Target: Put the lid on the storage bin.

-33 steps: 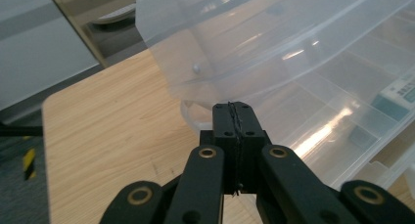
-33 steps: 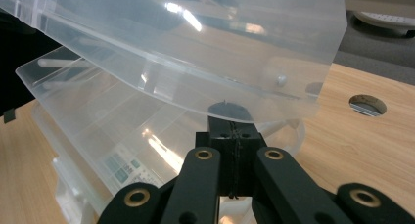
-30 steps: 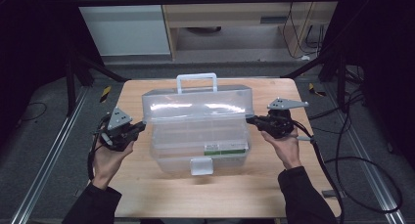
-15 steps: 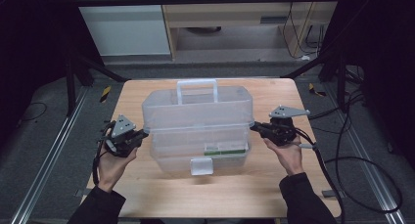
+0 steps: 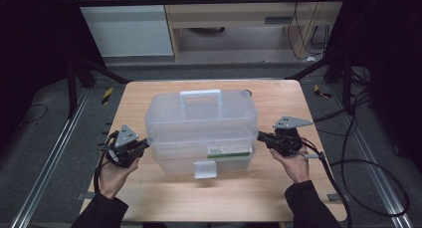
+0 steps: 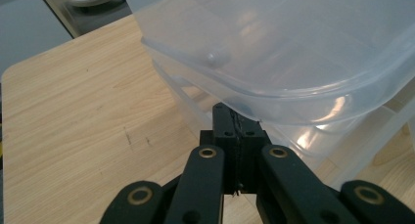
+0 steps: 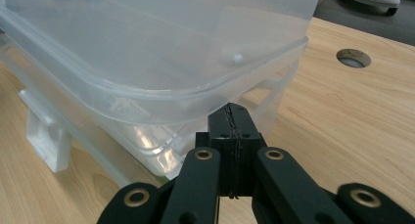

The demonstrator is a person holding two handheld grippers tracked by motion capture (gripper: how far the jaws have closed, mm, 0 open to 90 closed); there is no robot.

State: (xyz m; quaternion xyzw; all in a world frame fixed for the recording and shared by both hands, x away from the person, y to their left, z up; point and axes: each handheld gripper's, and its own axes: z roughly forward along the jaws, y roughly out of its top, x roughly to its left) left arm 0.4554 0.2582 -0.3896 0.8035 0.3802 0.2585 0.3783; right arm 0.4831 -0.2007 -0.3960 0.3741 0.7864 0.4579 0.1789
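Observation:
A clear plastic box (image 5: 174, 161) stands mid-table, its lid (image 5: 219, 119) with a white handle (image 5: 200, 94) raised slightly above the base. A white latch (image 5: 205, 169) hangs at the front. My left gripper (image 5: 144, 144) is shut, its tip pressed under the lid's left rim (image 6: 274, 114). My right gripper (image 5: 261, 136) is shut too, its tip under the lid's right rim (image 7: 195, 99). In the gripper views, the left gripper (image 6: 238, 119) and the right gripper (image 7: 230, 114) have jaws closed together with nothing between them, and the lid rests on top.
The wooden table (image 5: 149, 98) has a round cable hole (image 7: 353, 57) behind the box. Bare wood lies in front of and beside the box. Cables (image 5: 368, 163) trail on the floor at the right. A cabinet (image 5: 124, 34) stands beyond the table.
The lid has come down from a more open tilt toward the base. Both grippers moved lower and toward me along the box's sides.

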